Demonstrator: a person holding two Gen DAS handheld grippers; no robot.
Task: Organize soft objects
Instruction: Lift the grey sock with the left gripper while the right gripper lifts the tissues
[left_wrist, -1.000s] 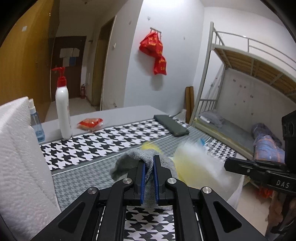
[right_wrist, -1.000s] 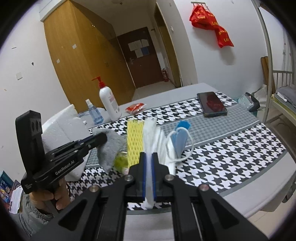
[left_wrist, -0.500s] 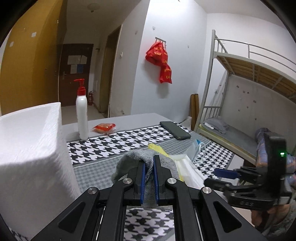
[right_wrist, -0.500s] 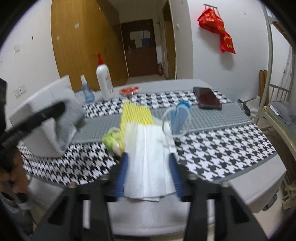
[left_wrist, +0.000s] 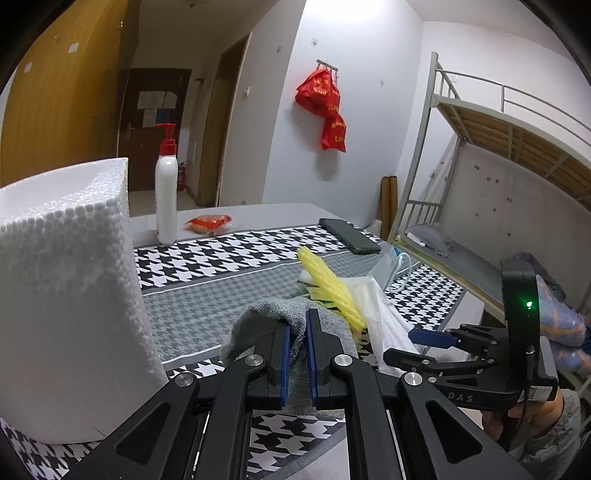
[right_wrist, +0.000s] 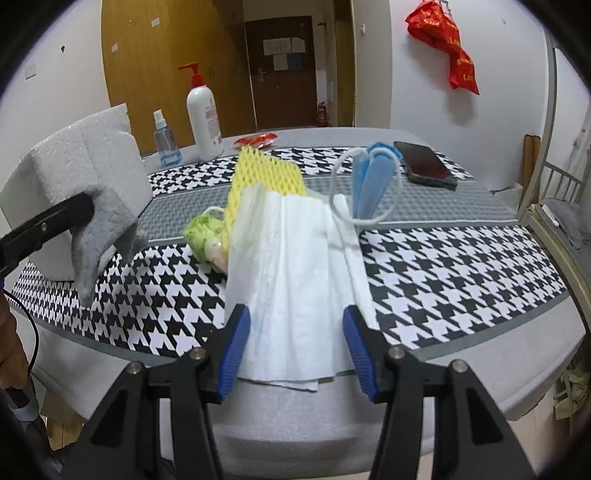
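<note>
- Left gripper (left_wrist: 295, 363): I saw its blue pads pressed tight on a grey cloth (left_wrist: 266, 317), a nubby knit piece bunched over the fingertips and drooping in a limp fold, held off the table beside the white foam block (left_wrist: 70, 295).
- Right gripper (right_wrist: 295, 347): its jaws were spreading apart, with the white tissue (right_wrist: 291, 280) lying loose between the pads and not pinched.
- White tissue: soft, pleated, several folded layers fanned out, resting on the houndstooth tablecloth (right_wrist: 443, 273) at the near table edge, its front corner hanging just over.
- Yellow foam net (right_wrist: 258, 177): flat mesh sleeve, lying behind the tissue and partly under it.
- Blue face mask (right_wrist: 369, 181): folded, white ear loops, just beside the tissue's far right corner.
- Green crumpled piece (right_wrist: 205, 236): touching the tissue's left side.
- Dark phone (right_wrist: 424, 166): at the far right of the cloth, well apart.
</note>
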